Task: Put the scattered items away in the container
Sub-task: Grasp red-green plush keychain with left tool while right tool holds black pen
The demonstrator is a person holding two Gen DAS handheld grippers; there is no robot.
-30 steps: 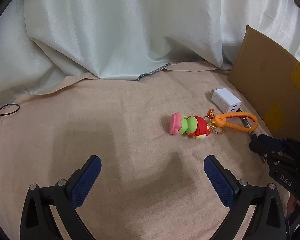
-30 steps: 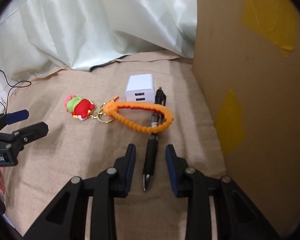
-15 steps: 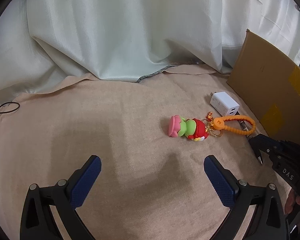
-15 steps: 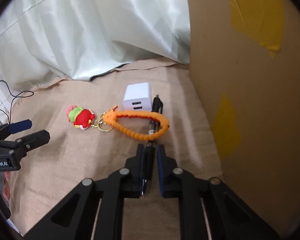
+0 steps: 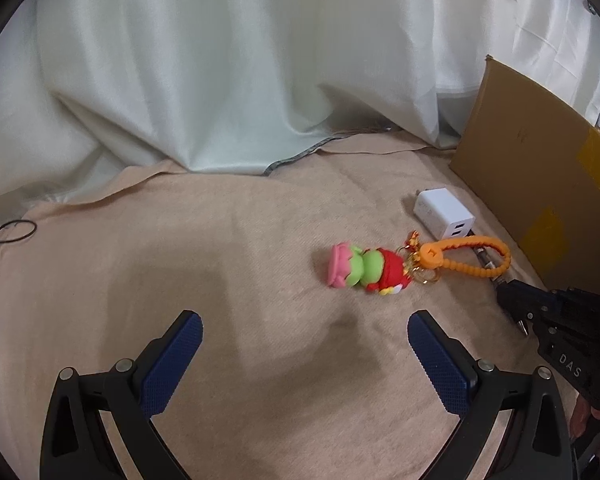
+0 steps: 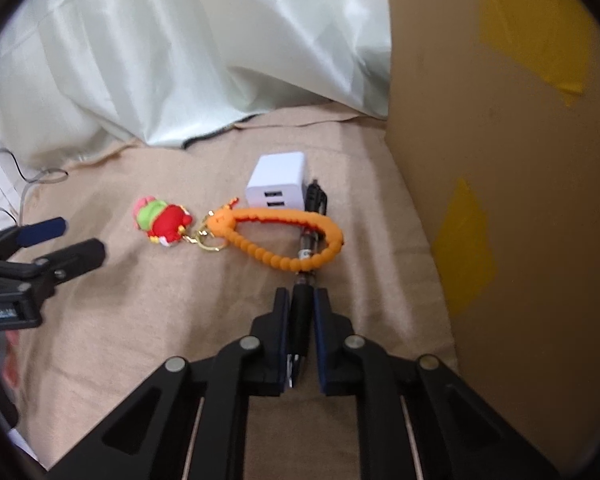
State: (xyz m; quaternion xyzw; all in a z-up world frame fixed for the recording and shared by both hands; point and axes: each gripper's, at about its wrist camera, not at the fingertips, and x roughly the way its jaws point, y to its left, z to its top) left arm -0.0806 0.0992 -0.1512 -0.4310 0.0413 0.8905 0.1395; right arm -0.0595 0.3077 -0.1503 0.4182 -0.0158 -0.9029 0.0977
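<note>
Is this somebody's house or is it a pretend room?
Probably a staged tabletop, not a lived-in room. A pale curtain hangs as a backdrop, a beige cloth covers the surface, and a few small things, a white charger and a toy keychain, lie beside a cardboard box.

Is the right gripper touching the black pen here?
Touching. In the right wrist view the right gripper has both fingers pressed against the black pen, no gap on either side.

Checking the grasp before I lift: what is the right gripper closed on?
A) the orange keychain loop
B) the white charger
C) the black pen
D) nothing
C: in the right wrist view the right gripper has its jaws clamped on the black pen, whose barrel runs under the orange keychain loop.
</note>
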